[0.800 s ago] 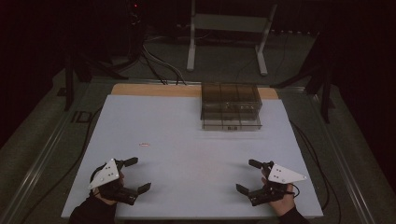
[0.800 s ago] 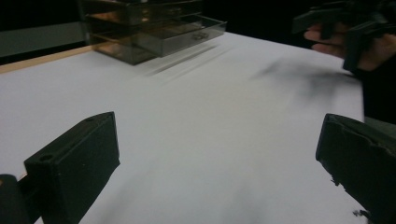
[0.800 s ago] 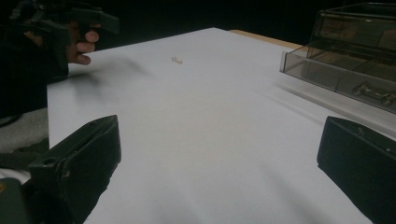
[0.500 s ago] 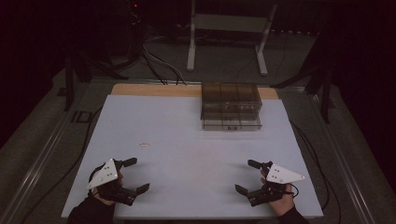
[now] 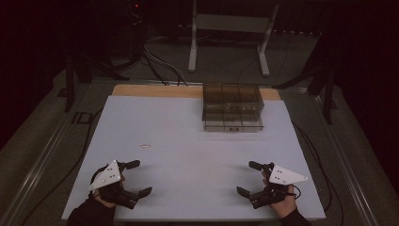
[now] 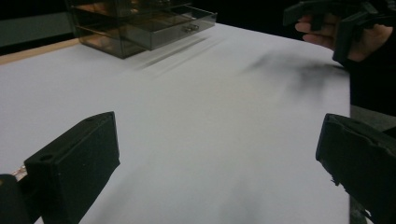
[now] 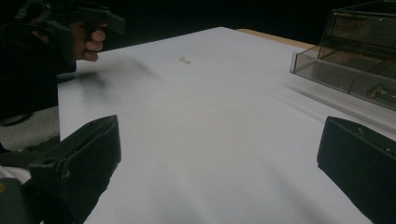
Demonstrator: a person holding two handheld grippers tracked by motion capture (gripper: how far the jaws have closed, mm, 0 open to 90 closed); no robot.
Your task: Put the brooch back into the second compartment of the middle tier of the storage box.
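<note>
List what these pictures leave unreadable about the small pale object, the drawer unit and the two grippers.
- Small pale object on the white table top: too small in the high view, a blurred speck in the right gripper view; its identity is unclear.
- Smoky transparent plastic drawer unit: contents murky through dark walls; cut off by the frame edge in the right gripper view.
- Left gripper and right gripper: both open; the handles are covered by the hands.
</note>
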